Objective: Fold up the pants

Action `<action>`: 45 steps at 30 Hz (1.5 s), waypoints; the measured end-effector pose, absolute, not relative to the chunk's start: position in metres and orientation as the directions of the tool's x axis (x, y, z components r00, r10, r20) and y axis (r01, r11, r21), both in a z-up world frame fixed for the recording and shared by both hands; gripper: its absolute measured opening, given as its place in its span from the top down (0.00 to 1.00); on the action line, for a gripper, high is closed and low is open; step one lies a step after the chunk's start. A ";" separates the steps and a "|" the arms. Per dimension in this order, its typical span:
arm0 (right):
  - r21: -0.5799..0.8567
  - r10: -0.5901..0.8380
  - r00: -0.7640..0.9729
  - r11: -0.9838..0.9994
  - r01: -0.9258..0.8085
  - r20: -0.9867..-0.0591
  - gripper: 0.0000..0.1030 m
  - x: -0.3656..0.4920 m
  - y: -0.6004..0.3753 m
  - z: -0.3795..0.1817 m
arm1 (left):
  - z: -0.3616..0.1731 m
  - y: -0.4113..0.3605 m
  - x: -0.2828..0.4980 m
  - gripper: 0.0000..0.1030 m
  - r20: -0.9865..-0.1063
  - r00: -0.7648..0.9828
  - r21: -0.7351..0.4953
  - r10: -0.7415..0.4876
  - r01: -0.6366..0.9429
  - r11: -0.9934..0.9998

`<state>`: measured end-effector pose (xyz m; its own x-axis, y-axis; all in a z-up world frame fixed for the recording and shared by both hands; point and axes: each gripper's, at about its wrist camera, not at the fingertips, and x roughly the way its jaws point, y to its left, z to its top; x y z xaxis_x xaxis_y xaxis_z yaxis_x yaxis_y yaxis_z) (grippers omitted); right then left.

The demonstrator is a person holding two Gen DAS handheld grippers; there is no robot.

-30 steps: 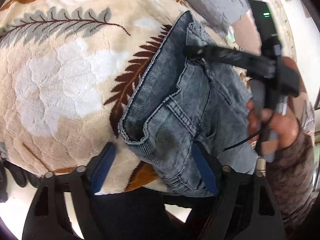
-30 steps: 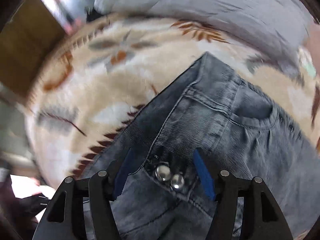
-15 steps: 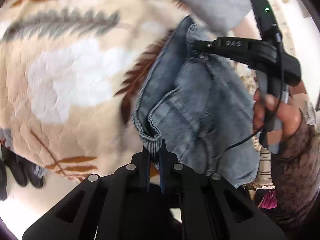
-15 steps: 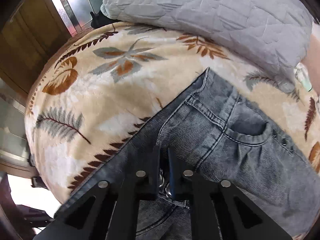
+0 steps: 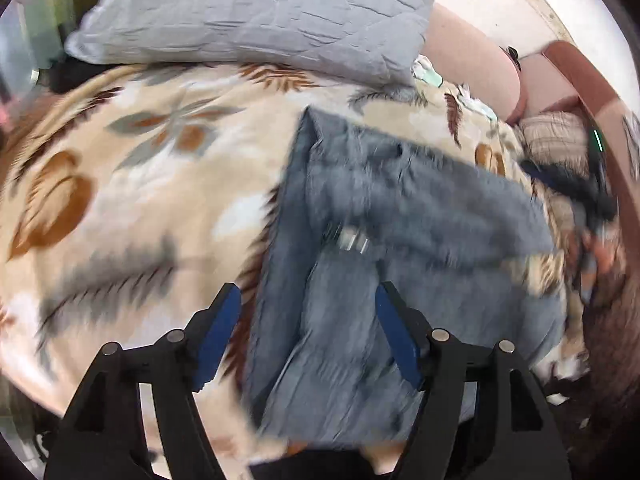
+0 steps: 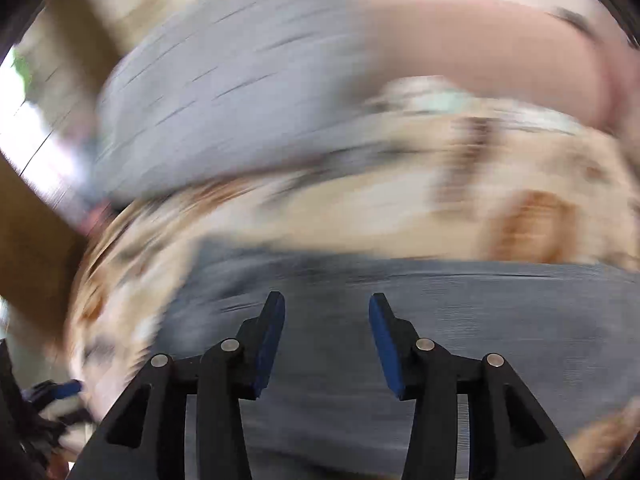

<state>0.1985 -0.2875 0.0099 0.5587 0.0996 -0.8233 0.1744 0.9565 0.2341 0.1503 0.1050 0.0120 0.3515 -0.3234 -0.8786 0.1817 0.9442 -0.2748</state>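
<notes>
Both views are smeared by motion blur, the right one badly. The blue-grey denim pants [image 5: 400, 240] are seen lying bunched on the leaf-patterned beige blanket [image 5: 132, 208], below both tools. Left tool [image 5: 308, 320] and right tool [image 6: 327, 320] have just been opening; nothing is gripped. A grey quilted pillow [image 5: 256, 12] is spotted behind.

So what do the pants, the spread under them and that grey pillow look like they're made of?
Pants: denim, washed grey-blue, by the colour and what looks like metal buttons; the weave is blurred.
Spread: probably plush fleece, matte beige with a printed brown and grey leaf pattern and a soft look.
Pillow: thin woven fabric, maybe cotton, matte grey; its fine sharp creases suggest that.
</notes>
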 end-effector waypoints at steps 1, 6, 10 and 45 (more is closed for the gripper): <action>0.214 0.054 0.557 0.950 0.226 -0.829 0.56 0.192 -0.319 0.011 | 0.009 0.097 0.175 0.32 -0.877 0.314 -0.328 -0.363 0.162 0.931; 0.126 -0.126 0.482 0.880 0.457 -0.867 0.53 0.145 -0.472 -0.001 | -0.017 0.061 0.253 0.32 -0.909 0.207 -0.356 -0.362 0.066 0.932; 0.154 -0.145 0.461 0.820 0.551 -0.875 0.44 0.123 -0.545 -0.018 | -0.037 0.045 0.294 0.32 -0.932 0.143 -0.337 -0.332 -0.006 0.942; 0.100 -0.167 0.555 0.902 0.419 -0.815 0.89 0.123 -0.510 -0.011 | 0.025 -0.019 0.263 0.90 -0.864 0.502 0.107 -0.039 0.259 0.960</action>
